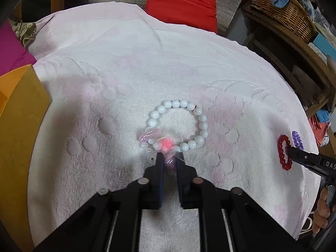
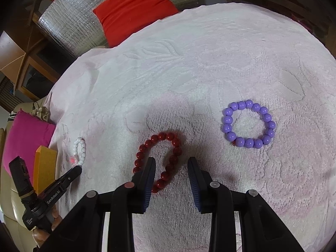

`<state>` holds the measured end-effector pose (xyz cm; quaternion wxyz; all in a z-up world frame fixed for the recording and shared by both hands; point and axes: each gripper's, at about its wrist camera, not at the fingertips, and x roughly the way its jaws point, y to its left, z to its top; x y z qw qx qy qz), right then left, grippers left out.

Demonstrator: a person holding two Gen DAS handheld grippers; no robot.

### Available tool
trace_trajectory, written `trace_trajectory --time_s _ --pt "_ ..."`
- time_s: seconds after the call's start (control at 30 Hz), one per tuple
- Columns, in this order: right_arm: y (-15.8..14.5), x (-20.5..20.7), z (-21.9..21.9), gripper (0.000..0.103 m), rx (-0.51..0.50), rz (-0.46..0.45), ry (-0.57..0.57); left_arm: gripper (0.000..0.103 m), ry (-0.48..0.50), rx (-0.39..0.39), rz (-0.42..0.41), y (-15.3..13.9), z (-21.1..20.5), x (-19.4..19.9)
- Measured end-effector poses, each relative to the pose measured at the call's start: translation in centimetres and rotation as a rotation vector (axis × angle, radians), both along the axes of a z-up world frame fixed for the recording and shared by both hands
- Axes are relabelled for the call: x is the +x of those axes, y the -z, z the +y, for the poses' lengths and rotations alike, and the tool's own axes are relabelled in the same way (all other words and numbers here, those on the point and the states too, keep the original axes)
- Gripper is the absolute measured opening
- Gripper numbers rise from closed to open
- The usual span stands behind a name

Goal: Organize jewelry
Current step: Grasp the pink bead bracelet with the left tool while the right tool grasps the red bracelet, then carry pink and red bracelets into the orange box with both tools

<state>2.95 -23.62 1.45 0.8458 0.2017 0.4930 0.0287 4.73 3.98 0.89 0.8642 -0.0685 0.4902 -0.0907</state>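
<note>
While the left gripper (image 1: 169, 157) stands with its jaws drawn nearly together at the near edge of the white bead bracelet (image 1: 178, 124), a blurred pinkish, translucent strand shows between the tips; whether it is truly clamped cannot be told, as that spot is smeared and lit by a red glow. The white bead bracelet lies flat on the pale towel (image 1: 126, 67), an orange box (image 1: 19, 126) at the towel's left edge. The right gripper (image 2: 171, 163) has its jaws apart, the left finger over the near side of the red bead bracelet (image 2: 159, 159) and the right finger clear of it on bare towel; nothing is gripped. The purple bead bracelet (image 2: 248, 124) lies apart, further right. In my judgement the step in hand is picking up a bracelet: each grip should close squarely across a single run of beads, low against the towel, and lift gently so round beads do not roll out or snag the pile.
</note>
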Motion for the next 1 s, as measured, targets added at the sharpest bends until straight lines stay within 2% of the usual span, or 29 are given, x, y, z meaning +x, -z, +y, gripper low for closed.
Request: trace_trajectory --time_s 0.4,0.47,0.5,0.53,0.57,0.6,0.73,1.0 --pt "0.1 0.0 0.4 0.036 -0.021 -0.001 -0.002 0.007 0.066 0.012 -0.043 -1.8 1.6 -4.1" --pt "0.0 0.0 0.6 0.031 -0.032 -0.009 -0.008 0.007 0.07 0.008 -0.046 -2.1 1.8 -4.5" --pt "0.0 0.0 0.6 0.026 -0.036 -0.012 -0.007 0.007 0.073 0.006 -0.048 -2.2 1.6 -4.8" --pt "0.1 0.1 0.7 0.016 -0.039 -0.012 -0.013 0.007 0.08 0.006 -0.055 -2.5 1.5 -5.1" --pt "0.1 0.1 0.6 0.015 -0.039 -0.014 -0.016 0.007 0.087 0.008 -0.061 -2.5 0.6 -4.7" --pt "0.0 0.1 0.7 0.011 -0.04 -0.023 -0.016 0.007 0.093 0.008 -0.067 -2.7 0.4 -4.9" --pt "-0.5 -0.1 0.9 0.011 -0.039 -0.052 -0.025 0.007 0.122 0.016 -0.096 -3.6 -0.6 -5.8" --pt "-3.3 -1.2 2.0 0.011 -0.006 -0.191 -0.067 0.007 0.126 0.073 -0.135 -4.6 -1.8 -6.2"
